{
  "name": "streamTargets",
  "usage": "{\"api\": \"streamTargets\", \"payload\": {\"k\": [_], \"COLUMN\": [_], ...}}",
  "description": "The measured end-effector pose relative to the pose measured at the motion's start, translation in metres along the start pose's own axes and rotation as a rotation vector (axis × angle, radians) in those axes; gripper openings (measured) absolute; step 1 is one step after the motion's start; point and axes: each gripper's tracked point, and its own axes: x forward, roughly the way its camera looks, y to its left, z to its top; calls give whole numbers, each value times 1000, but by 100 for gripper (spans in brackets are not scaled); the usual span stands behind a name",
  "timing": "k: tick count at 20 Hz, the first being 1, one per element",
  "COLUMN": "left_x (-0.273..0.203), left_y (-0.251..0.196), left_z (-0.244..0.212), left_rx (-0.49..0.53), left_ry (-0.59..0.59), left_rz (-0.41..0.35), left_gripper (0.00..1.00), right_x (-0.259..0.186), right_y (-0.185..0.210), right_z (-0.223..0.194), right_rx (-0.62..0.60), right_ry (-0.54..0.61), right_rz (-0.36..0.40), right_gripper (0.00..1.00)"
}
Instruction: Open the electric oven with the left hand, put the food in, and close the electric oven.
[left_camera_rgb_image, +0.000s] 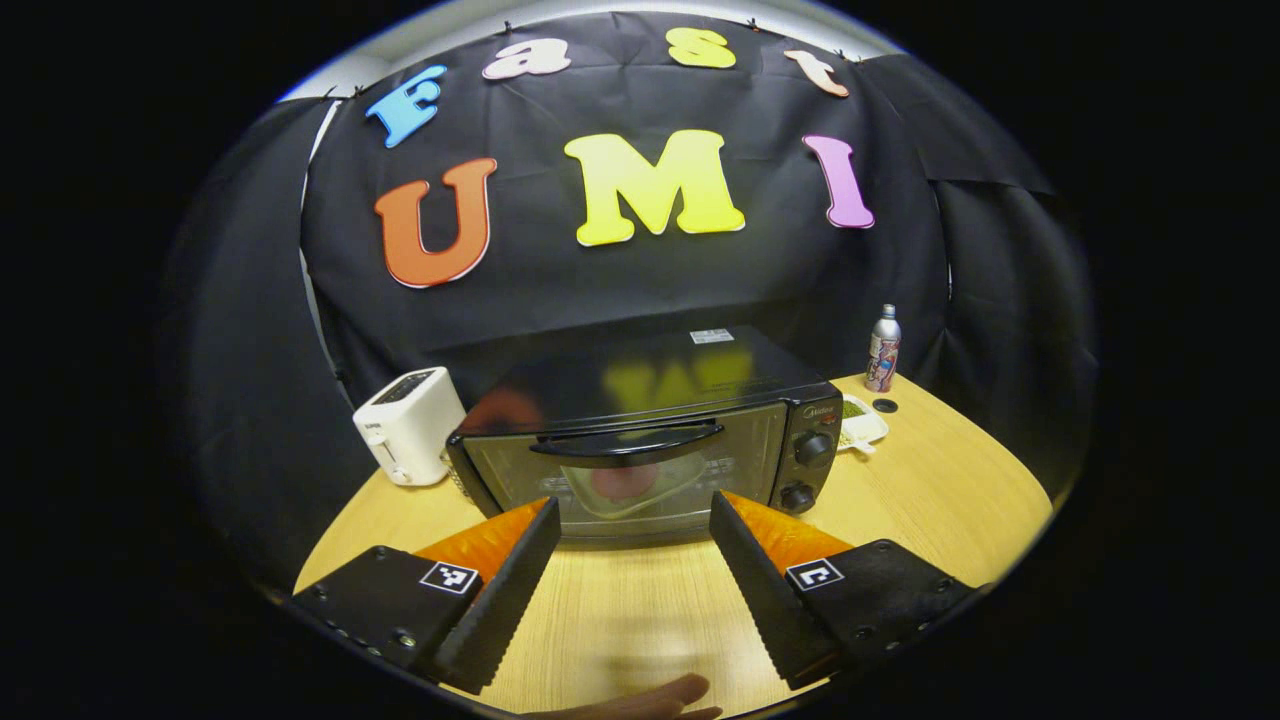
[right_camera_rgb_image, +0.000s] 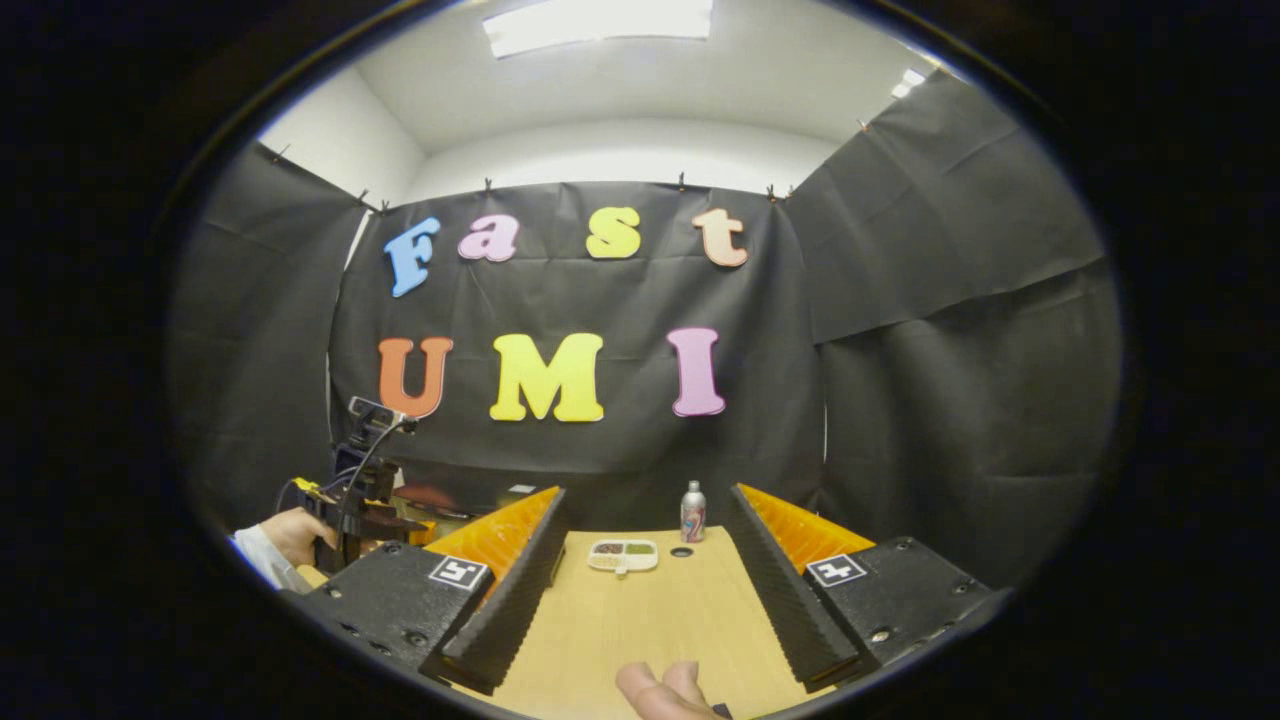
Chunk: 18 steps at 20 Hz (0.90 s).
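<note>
Facing the left gripper (left_camera_rgb_image: 632, 515), the oven (left_camera_rgb_image: 650, 435) sits broadside, door shut.

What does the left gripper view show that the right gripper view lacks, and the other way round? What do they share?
Left gripper view: the electric oven, door shut, and a white toaster beside it. Right gripper view: the ceiling light, and a hand holding the left claw. Both: the wooden table, the bottle and the food tray.
</note>
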Motion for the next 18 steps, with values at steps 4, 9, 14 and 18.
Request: {"api": "streamTargets", "payload": {"k": [4, 9, 14, 18], "left_x": [-55, -137, -220, -270], "left_y": [-7, -4, -12, 1], "left_z": [23, 54, 68, 85], "left_rx": [-1, 15, -82, -103], "left_ry": [-89, -233, -326, -415], "left_rz": [1, 45, 29, 55], "left_gripper": [96, 95, 96, 96], "right_x": [-12, -31, -47, -62], "right_y": [1, -7, -10, -27], "right_z": [4, 6, 28, 46], "right_rx": [0, 5, 35, 41], "right_ry": [-3, 7, -15, -87], "right_rz": [-12, -49, -53, -100], "right_gripper": [96, 96, 96, 96]}}
